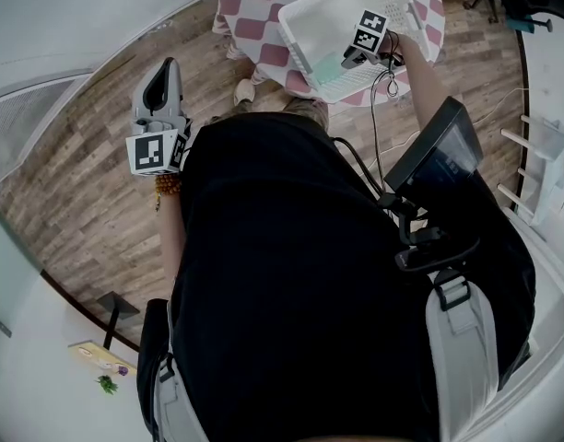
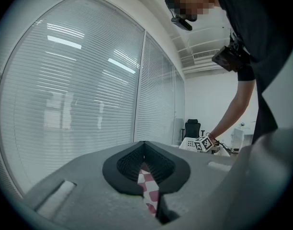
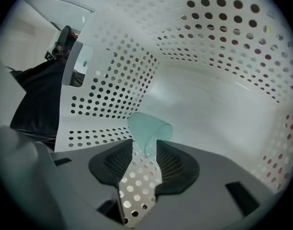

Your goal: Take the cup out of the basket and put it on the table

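While its jaws stand wide (left gripper [image 2: 144, 146] idle, closed), the right gripper [image 3: 144, 143] should straddle the tipped cup [image 3: 147, 128] squarely.

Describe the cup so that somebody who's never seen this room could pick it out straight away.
On the table with the red-and-white checked cloth is a white basket full of round holes. Inside, just ahead of the open right gripper, the cup lies on its side. It alone is see-through pale green against the white walls.
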A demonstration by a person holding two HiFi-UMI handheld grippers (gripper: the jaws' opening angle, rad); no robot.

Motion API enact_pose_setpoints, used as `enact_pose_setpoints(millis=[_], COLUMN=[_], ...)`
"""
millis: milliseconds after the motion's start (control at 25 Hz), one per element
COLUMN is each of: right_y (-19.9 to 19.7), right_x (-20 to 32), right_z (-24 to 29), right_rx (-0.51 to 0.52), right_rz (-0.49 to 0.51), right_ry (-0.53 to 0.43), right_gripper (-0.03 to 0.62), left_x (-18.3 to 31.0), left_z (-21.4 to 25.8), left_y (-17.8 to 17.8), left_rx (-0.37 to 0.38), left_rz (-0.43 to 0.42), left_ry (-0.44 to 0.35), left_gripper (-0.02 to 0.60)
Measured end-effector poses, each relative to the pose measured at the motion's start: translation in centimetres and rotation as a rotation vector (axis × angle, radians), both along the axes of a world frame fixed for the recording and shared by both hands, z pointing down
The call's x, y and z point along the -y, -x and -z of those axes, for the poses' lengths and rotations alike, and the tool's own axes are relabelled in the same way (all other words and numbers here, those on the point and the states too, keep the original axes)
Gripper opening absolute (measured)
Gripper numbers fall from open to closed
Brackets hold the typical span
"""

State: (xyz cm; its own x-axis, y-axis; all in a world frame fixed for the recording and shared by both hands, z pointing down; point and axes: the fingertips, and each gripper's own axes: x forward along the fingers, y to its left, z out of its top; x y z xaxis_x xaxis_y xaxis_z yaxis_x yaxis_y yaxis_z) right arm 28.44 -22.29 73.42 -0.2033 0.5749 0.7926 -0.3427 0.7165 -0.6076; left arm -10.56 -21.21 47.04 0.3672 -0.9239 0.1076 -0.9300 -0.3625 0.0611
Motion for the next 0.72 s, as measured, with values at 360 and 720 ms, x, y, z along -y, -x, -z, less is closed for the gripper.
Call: enact_pose_setpoints(millis=[360,720], right_y=[1.6,3.2], right_x=[-1.4,-1.9], right_z=[-1.5,-1.7], right_rx=[-0.006,-0.006], right_rz=[-0.007,0.003], right_ry=[0.041,0.056], right_gripper=[0.16,0.1], left_x=[-0.2,0.0], left_z=[-0.2,-0.3], left_y=[0.4,0.1], left_rx=[-0.001,0.005], left_rz=[0.017,0.004], left_ry=[0.006,0.014], left_gripper=[0.006,0.006])
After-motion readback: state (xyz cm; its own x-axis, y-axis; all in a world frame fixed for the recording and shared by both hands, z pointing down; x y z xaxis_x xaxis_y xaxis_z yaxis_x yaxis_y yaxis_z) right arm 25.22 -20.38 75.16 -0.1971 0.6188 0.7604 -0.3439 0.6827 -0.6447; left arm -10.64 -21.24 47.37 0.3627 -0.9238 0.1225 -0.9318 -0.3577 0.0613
